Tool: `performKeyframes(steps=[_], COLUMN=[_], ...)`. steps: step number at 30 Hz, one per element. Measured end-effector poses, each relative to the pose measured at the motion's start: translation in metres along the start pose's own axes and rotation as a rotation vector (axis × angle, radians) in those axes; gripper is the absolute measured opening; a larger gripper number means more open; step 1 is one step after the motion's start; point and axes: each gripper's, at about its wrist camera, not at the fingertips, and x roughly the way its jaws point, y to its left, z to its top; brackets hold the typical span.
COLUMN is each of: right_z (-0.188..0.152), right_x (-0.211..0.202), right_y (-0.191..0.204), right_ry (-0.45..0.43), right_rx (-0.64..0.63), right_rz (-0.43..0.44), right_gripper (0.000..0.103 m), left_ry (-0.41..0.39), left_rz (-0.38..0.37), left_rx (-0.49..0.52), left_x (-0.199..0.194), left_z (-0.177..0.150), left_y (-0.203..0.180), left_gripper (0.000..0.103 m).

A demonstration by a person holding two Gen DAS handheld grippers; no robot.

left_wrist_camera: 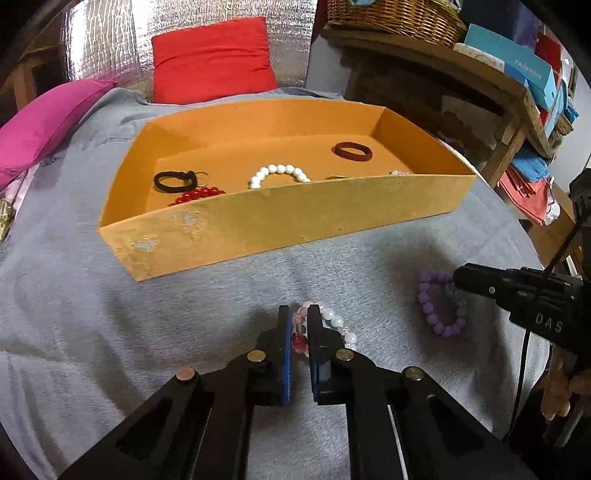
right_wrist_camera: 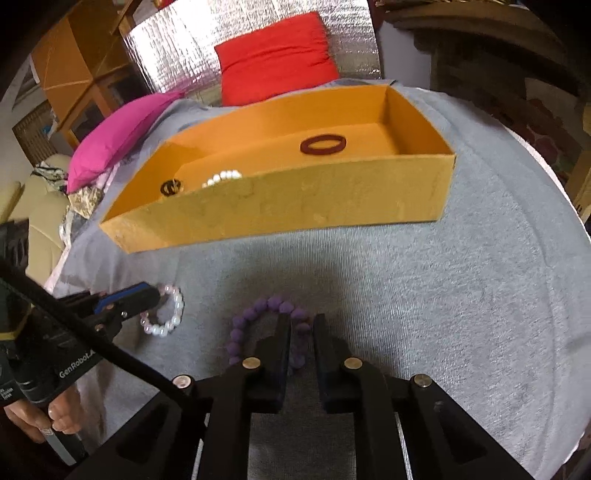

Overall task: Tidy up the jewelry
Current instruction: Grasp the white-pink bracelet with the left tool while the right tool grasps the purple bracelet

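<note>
Now both grippers angled down, left gripper [left_wrist_camera: 299,314] pinching pink-white bracelet [left_wrist_camera: 334,320].

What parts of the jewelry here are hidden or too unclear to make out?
- Left wrist view: the box's front wall cuts off the red bead bracelet and small pieces at the right.
- Left wrist view: the left gripper covers part of the pink and white bracelet.
- Right wrist view: the right gripper hides part of the purple bracelet.

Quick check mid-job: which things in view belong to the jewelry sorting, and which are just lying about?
Job:
- pink-and-white bead bracelet
- purple bead bracelet
- orange tray
- white bead bracelet
- dark red ring

Lying about:
- red cushion
- pink cushion
- wicker basket
</note>
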Motion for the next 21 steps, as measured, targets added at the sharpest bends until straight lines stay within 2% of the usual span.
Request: performKeyframes(steps=[5, 7, 8, 9, 10, 12, 17, 21], right_z=[0.003, 0.004, 0.004, 0.003, 0.003, 0.000, -0.008, -0.016], right_x=[0.005, 0.008, 0.010, 0.012, 0.014, 0.011, 0.014, 0.016], right_y=[0.001, 0.000, -0.001, -0.002, -0.003, 0.000, 0.018, 0.037], right_ry=[0.033, 0.057, 0.073, 0.091, 0.104, 0.086, 0.087, 0.058], right_rx=[0.023, 0.029, 0.031, 0.034, 0.038, 0.026, -0.071, -0.180], right_rz=[0.021, 0.021, 0.024, 0.028, 0.038, 0.056, 0.045, -0.010], right_gripper=[0.014, 0.017, 0.022, 0.038, 0.058, 0.067, 0.067, 0.065], left_ry=[-0.004, -0.007, -0.006, -0.004, -0.001, 0.008, 0.036, 0.051], left_rz=[0.010, 0.011, 0.012, 0.015, 0.017, 0.024, 0.041, 0.059], left_rx=[0.001, 0.003, 0.005, 0.005, 0.006, 0.008, 0.010, -0.008], left_x=[-0.008, -0.011, -0.012, -0.013, -0.014, -0.014, -0.010, -0.010], left_z=[-0.006, -0.008, -0.010, -0.012, -0.013, -0.017, -0.025, -0.029], left_y=[0.009, 0.011, 0.013, 0.015, 0.017, 0.022, 0.027, 0.036], left_gripper=[0.009, 0.009, 0.009, 0.009, 0.009, 0.009, 0.009, 0.009])
